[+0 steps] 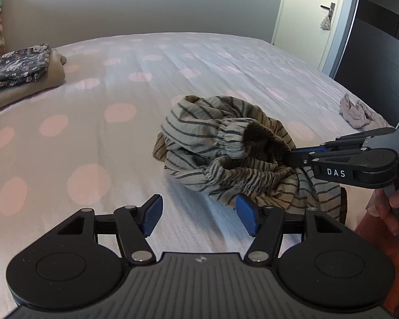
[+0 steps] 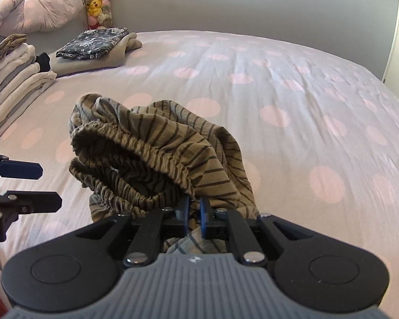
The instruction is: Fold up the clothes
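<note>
1. While the right gripper (image 2: 193,214) pinched the striped shorts (image 2: 157,154) between its blue pads, its fingers were narrow and closed on the cloth; the fabric was bunched up in front of it, with the elastic waistband (image 2: 135,146) gaping toward the camera.
2. From the left wrist view, the shorts (image 1: 220,148) sat in a crumpled heap on the bed (image 1: 119,101), near the middle of the dotted cover; the right gripper (image 1: 292,156) entered from the right side and its tips were buried in the cloth.
3. The left gripper (image 1: 199,215) had its fingers wide apart and held nothing; its right pad (image 1: 246,216) was just beside the lower edge of the shorts, but I could not tell if it touched.
4. A folded floral cloth (image 1: 18,66) lay on a beige one at the far left; a pile of folded clothes (image 2: 13,85) stood beside it; a small grey garment (image 1: 359,114) lay crumpled at the right edge.
</note>
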Demonstrator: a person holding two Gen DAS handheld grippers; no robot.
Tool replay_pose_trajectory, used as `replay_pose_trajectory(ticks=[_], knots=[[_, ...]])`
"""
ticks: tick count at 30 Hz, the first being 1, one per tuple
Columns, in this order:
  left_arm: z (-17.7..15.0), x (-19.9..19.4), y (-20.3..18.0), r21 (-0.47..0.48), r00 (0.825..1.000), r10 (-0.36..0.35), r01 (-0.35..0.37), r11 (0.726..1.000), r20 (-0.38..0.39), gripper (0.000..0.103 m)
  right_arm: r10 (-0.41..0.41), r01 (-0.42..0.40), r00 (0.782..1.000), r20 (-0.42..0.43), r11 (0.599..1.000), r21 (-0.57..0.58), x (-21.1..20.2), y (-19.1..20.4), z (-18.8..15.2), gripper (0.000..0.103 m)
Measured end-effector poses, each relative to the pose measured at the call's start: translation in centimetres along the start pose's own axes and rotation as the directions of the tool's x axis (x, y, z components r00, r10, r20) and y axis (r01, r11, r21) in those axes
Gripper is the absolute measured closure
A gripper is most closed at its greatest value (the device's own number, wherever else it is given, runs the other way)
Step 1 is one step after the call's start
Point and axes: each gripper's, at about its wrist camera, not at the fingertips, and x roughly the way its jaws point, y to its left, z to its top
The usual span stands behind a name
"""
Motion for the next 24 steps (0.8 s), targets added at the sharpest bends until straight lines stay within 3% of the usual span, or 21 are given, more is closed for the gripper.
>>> replay_pose_trajectory(ticks=[4, 8, 11, 14, 19, 24], knots=[[0.1, -0.3, -0.8, 0.039, 0.999, 0.006, -0.007, 0.999, 0.031, 0.044, 0.008, -0.008, 1.000, 0.024, 1.000, -0.010, -0.5, 0.5, -0.3, 0.072], [0.1, -0.7, -1.2, 0.057, 0.998, 0.013, -0.016, 0.998, 0.066, 0.044, 0.080, -0.078, 0.995, 0.057, 0.996, -0.032, -1.5, 0.7, -0.9, 0.068], [0.4, -0.7, -1.7, 0.084, 0.996, 0.032, -0.039, 0.996, 0.086, 0.044, 0.075, -0.070, 0.993, 0.091, 0.996, -0.053, -2.6, 1.3, -1.4, 0.052], [0.8, -0.4, -2.3, 0.155, 0.995, 0.057, -0.069, 0.986, 0.085, 0.044, 0.093, -0.093, 0.989, 0.117, 0.996, -0.003, -3.9, 1.4, -2.3, 0.033], [1.1, 1.0, -3.2, 0.336, 0.992, 0.123, -0.117, 0.935, 0.003, 0.048, 0.124, -0.129, 0.986, 0.114, 0.991, 0.041, -4.6, 2.0, -3.9, 0.032], [0.0, 0.5, -3.2, 0.477, 0.994, 0.087, -0.042, 0.878, -0.072, 0.048, 0.176, -0.181, 0.980, 0.093, 0.982, 0.045, -5.2, 3.1, -4.5, 0.031]])
